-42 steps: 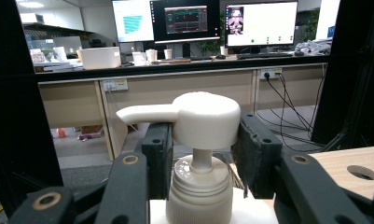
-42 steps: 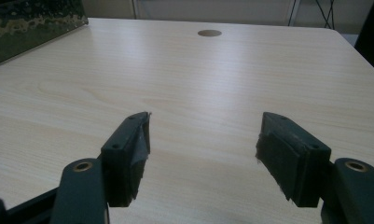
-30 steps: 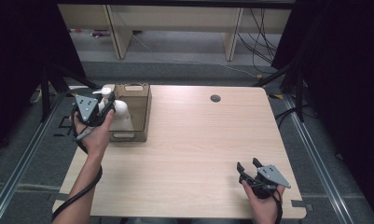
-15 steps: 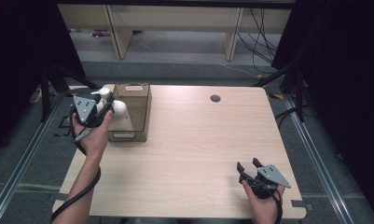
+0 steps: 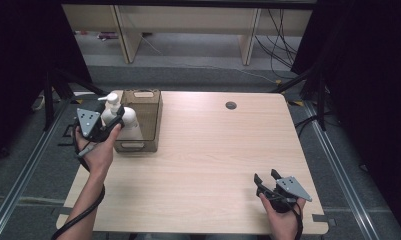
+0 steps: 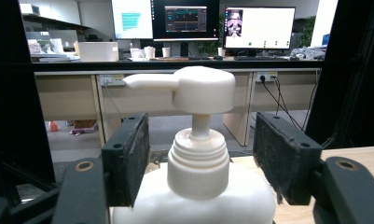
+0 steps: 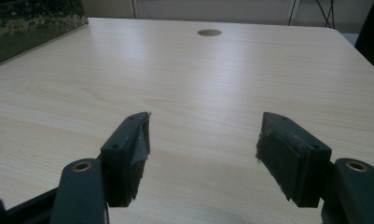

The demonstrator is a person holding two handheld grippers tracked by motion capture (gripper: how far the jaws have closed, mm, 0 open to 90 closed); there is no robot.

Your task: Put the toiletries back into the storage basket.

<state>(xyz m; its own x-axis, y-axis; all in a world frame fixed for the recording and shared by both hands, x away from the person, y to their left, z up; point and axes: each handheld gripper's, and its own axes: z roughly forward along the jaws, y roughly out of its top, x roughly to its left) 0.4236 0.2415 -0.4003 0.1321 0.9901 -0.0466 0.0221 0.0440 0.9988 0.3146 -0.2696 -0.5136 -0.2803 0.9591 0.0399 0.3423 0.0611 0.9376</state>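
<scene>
White and smooth, the plastic pump bottle (image 6: 196, 154) stands at the near left corner of the brown cardboard box (image 5: 140, 120), its ribbed collar and flat spout head between the left claw (image 5: 115, 117). That claw is open around the neck, pads either side with gaps showing. Compared with a second ago, the bottle and claw have barely shifted, so no lift has begun. Far right of the box, the right claw (image 5: 266, 180) hovers open and empty over the pale wood-grain desk (image 5: 213, 150).

White pump bottle (image 5: 122, 116) upright (spout (image 6: 149, 81) sideways), against brown box (image 5: 143, 120), table's left-rear.
</scene>
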